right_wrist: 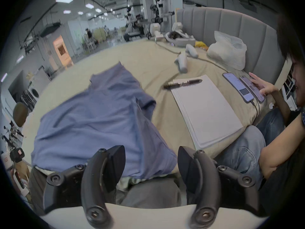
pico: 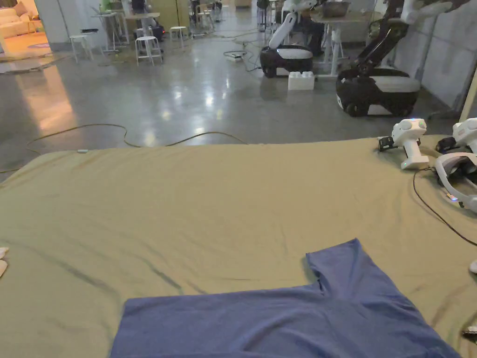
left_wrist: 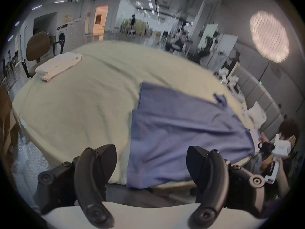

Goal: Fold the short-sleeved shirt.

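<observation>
Glossy grey floor (pico: 186,93), white stools (pico: 148,49)

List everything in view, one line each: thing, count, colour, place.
shirt: 1, blue, spread flat at the bed's near edge
bed sheet: 1, olive-beige, covers the bed
folded towel: 1, white, far corner of the bed in the left gripper view
paper pad: 1, white, right of the shirt
pen: 1, black, at the pad's far end
phones: 2, side by side, right of the pad
plastic bag: 1, white, against the headboard
headboard: 1, grey, padded
stools: several, white, on the far floor
seated person's hand: 1, on the phones
left gripper: 1, black, open, near the shirt's edge
right gripper: 1, black, open, near the shirt's edge
</observation>
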{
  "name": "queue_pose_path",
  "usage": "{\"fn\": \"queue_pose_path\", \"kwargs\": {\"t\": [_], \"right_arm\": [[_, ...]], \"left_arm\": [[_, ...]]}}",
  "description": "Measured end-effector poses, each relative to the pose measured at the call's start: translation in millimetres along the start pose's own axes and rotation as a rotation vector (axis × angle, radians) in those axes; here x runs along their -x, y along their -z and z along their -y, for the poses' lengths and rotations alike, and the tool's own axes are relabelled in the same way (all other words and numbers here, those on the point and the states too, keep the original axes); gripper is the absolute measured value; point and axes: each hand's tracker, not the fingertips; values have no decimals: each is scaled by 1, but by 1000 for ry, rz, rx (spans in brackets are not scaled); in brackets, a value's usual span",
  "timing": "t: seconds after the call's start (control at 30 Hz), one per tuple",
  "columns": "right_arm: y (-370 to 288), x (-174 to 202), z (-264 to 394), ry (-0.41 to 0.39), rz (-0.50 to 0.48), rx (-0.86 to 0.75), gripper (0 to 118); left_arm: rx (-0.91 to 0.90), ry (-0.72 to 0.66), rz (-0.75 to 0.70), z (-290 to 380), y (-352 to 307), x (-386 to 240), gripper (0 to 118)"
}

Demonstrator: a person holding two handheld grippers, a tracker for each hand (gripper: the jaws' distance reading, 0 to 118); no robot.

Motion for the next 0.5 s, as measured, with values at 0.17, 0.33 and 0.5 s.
{"fn": "queue_pose_path", "kwargs": {"t": [0.17, 0.33, 0.5], "right_arm": [[-64, 18, -11, -21, -137, -276, 74], [-122, 51, -22, -73, -216, -504, 88], [-165, 89, -35, -231, -258, -600, 77]], "left_arm": [[-245, -166, 169, -27, -68, -25, 93], [-366, -154, 314, -42, -126, -83, 93], [-559, 10, 223, -40, -167, -126, 79]]}}
